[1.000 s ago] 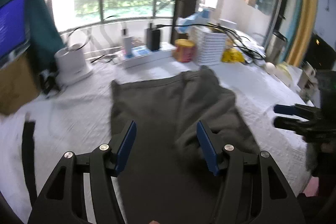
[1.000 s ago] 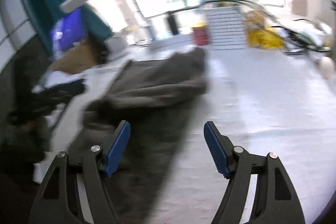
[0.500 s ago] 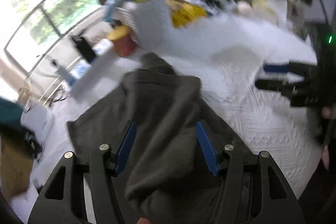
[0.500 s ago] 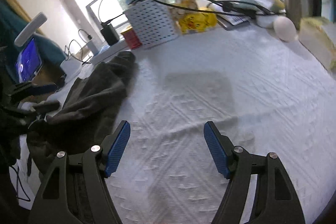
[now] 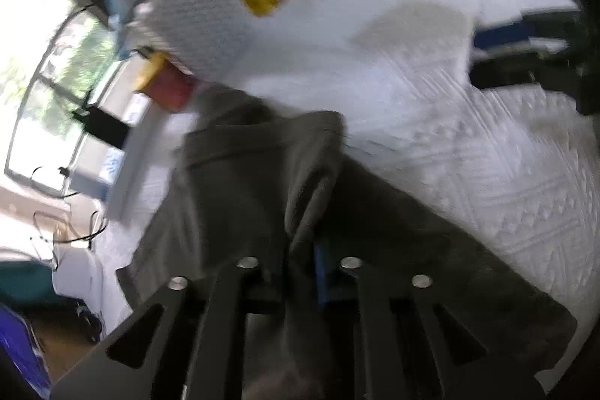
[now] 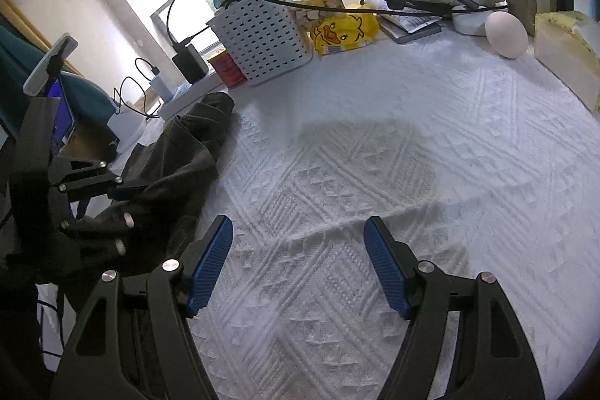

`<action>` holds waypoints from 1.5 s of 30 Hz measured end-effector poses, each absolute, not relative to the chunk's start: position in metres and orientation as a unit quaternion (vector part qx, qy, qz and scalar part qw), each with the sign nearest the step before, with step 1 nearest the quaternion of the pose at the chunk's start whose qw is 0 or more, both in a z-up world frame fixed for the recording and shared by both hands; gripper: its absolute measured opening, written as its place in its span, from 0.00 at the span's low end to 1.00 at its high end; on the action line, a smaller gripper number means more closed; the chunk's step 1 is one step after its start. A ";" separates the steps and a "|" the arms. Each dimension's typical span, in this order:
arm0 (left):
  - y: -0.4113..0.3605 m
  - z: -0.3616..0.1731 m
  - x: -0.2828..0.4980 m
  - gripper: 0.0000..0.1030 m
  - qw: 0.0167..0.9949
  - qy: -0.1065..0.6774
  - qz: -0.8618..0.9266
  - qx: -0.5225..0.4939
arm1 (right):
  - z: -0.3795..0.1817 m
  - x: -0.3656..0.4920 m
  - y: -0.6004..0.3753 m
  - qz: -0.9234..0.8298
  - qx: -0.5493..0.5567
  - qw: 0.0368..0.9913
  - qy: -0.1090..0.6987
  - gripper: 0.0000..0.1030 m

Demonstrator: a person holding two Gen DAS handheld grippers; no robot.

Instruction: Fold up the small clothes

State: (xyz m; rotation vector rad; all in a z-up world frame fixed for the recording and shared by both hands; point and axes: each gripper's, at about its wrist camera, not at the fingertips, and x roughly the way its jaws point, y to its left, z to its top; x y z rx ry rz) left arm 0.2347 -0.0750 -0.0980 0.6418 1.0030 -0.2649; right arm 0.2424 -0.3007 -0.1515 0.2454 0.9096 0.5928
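Note:
A dark grey garment (image 5: pixel 243 182) lies crumpled on the white quilted cover (image 5: pixel 487 175). In the left wrist view my left gripper (image 5: pixel 300 250) points steeply down into it. Its jaws are closing, and a raised fold of the fabric is pinched between the pads. The right wrist view shows the same garment (image 6: pixel 187 152) at the left, with the left gripper (image 6: pixel 138 208) gripping its near end. My right gripper (image 6: pixel 298 265) is open over bare cover to the right of the garment, with nothing between its fingers. It also shows at the left wrist view's right edge (image 5: pixel 506 55).
Along the far edge stand a white perforated basket (image 6: pixel 262 36), a red can (image 6: pixel 227 68), a yellow duck bag (image 6: pixel 343 29), a black charger (image 6: pixel 189 62) with cables, and a white egg-shaped object (image 6: pixel 506 34). A pale box (image 6: pixel 562 59) sits at the right edge.
My left gripper rolled, sank onto the garment and closed from wide open onto a fold. My right gripper swung off the garment to bare cover, then held still and open.

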 end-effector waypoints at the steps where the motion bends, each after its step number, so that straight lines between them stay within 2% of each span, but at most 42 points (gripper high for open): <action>1: -0.066 -0.092 0.234 0.10 0.830 0.464 -0.121 0.284 | -0.151 0.242 -0.299 0.279 0.112 0.850 0.432 0.71; 14: 0.076 -0.078 0.239 0.08 0.899 0.424 -0.031 0.105 | -0.145 0.237 -0.254 0.291 0.067 0.846 0.442 0.71; 21: 0.133 -0.102 0.242 0.07 0.903 0.429 -0.021 0.030 | -0.142 0.227 -0.212 0.318 0.036 0.834 0.448 0.71; 34: 0.155 -0.112 0.240 0.08 0.900 0.432 -0.037 -0.032 | -0.141 0.212 -0.187 0.332 0.014 0.827 0.453 0.71; 42: 0.155 -0.090 0.236 0.11 0.912 0.405 -0.059 -0.039 | -0.123 0.251 -0.194 0.290 0.001 0.859 0.421 0.71; 45: 0.158 -0.089 0.241 0.15 0.915 0.398 -0.055 -0.043 | -0.119 0.270 -0.190 0.290 0.009 0.863 0.414 0.71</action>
